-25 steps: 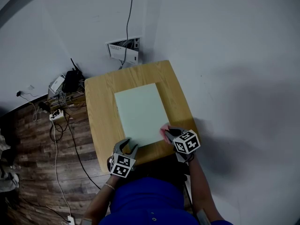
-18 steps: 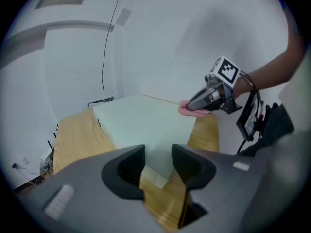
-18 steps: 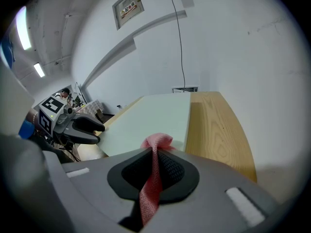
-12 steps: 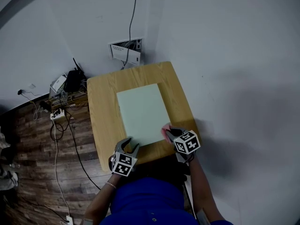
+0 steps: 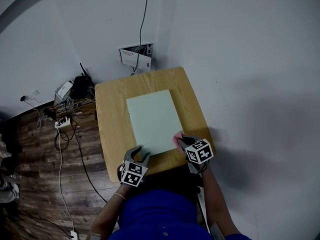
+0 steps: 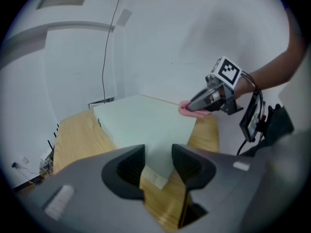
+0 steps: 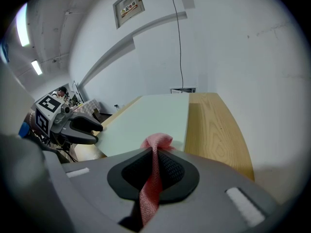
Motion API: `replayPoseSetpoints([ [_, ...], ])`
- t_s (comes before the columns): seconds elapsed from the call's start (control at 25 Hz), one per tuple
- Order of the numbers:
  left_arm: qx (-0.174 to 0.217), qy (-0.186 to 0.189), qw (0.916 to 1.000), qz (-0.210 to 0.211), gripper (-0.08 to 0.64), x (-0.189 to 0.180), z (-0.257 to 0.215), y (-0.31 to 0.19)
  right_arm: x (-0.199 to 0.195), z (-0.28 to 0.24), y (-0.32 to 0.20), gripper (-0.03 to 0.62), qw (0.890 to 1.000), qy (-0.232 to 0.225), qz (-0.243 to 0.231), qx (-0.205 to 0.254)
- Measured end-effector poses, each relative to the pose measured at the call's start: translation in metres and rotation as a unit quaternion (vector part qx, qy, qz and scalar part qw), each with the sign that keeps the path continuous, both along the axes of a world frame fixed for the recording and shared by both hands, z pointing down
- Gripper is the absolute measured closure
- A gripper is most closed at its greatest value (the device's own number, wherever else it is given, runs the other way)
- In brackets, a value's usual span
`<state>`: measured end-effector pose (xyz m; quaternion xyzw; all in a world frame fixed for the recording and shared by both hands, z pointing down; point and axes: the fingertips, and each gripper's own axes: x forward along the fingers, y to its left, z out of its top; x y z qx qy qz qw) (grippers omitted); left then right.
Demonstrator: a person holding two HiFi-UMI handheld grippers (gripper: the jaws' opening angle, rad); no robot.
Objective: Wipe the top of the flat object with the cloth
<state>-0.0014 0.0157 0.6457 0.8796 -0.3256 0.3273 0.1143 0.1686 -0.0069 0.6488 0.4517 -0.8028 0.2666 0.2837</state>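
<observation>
A pale green flat board (image 5: 151, 119) lies on a small wooden table (image 5: 111, 114). My right gripper (image 5: 181, 141) is shut on a pink cloth (image 7: 154, 144), which rests at the board's near right corner (image 6: 190, 109). The cloth runs back between the jaws in the right gripper view. My left gripper (image 5: 139, 153) stands open at the board's near left corner, its jaws straddling the board's corner (image 6: 156, 166) without pressing on it.
The table (image 7: 214, 125) stands against a white wall. A wall socket plate (image 5: 135, 57) with a cable sits behind it. Cables, a power strip (image 5: 62, 122) and a black box (image 5: 79, 86) lie on the wood floor to the left.
Both grippers have stayed where they were. Only the head view has shifted slightly, so the table sits a little lower right in the picture.
</observation>
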Motion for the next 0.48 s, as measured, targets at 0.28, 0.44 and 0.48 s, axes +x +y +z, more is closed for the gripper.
replayPoseSetpoints([
  [0.28, -0.008, 0.02, 0.9996, -0.02, 0.407, -0.003, -0.005, -0.004, -0.005, -0.01, 0.001, 0.571, 1.0, -0.008, 0.002, 0.01],
  [0.44, 0.011, 0.053, 0.9981, -0.03, 0.492, -0.001, -0.027, -0.008, -0.019, -0.035, 0.0, 0.571, 0.999, -0.015, -0.022, 0.045],
  [0.48, 0.018, 0.064, 0.9973, -0.031, 0.506, 0.0, -0.036, -0.008, -0.023, -0.044, -0.001, 0.571, 0.998, -0.017, -0.027, 0.059],
])
